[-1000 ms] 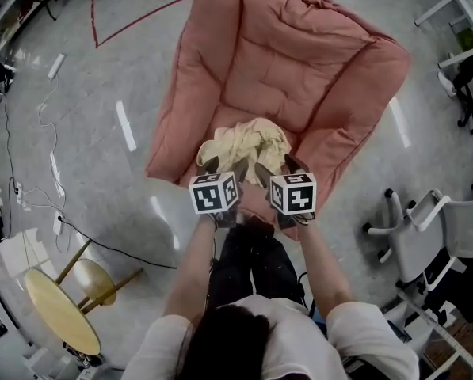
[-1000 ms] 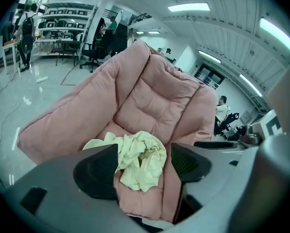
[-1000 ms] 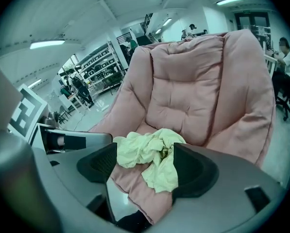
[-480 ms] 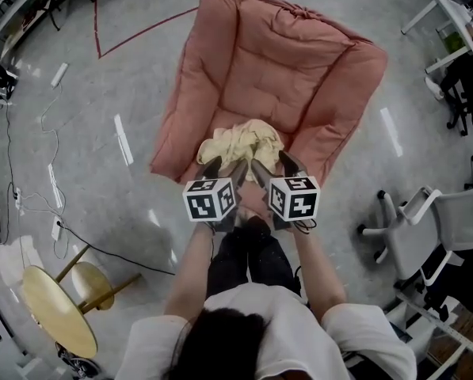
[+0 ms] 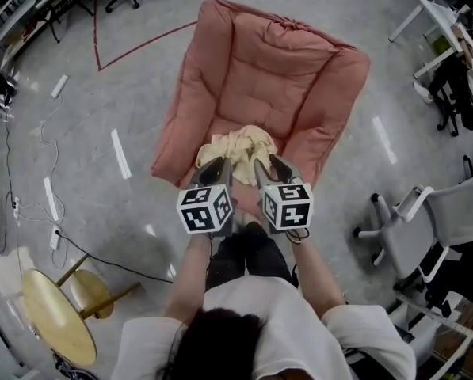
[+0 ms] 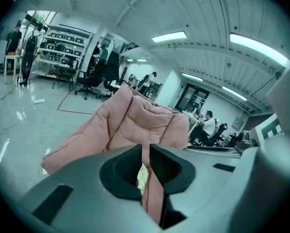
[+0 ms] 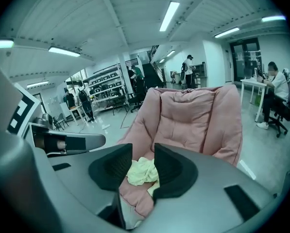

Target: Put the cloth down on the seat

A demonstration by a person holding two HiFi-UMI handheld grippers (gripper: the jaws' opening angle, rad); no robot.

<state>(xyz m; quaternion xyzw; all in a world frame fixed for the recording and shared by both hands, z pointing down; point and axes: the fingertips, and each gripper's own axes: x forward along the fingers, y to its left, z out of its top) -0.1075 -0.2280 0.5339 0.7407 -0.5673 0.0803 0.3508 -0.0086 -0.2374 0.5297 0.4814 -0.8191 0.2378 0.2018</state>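
- On the front edge of the seat (image 5: pixel 256 105) of the pink armchair (image 5: pixel 287 46), the cloth (image 5: pixel 240 142) lies in a crumpled pale-yellow heap. It rests on the cushion and nothing holds it.
- The heap lies just ahead of both claws and below their tips. It sits about midway between them, so neither is clearly nearer.
- It is bunched, a little wider across the seat than deep, with no real long axis.
- The left gripper (image 5: pixel 217 166) is closing its jaws to a thin slit with nothing between them. Only a sliver of cloth (image 6: pixel 142 174) shows beyond the slit.
- The right gripper (image 5: pixel 269 165) is also closing, its jaws about half apart and empty. The cloth (image 7: pixel 142 171) shows through the gap, past the tips and untouched.
- The placing looks done, so the next move is likely a straight pull back toward the person, away from the fabric.
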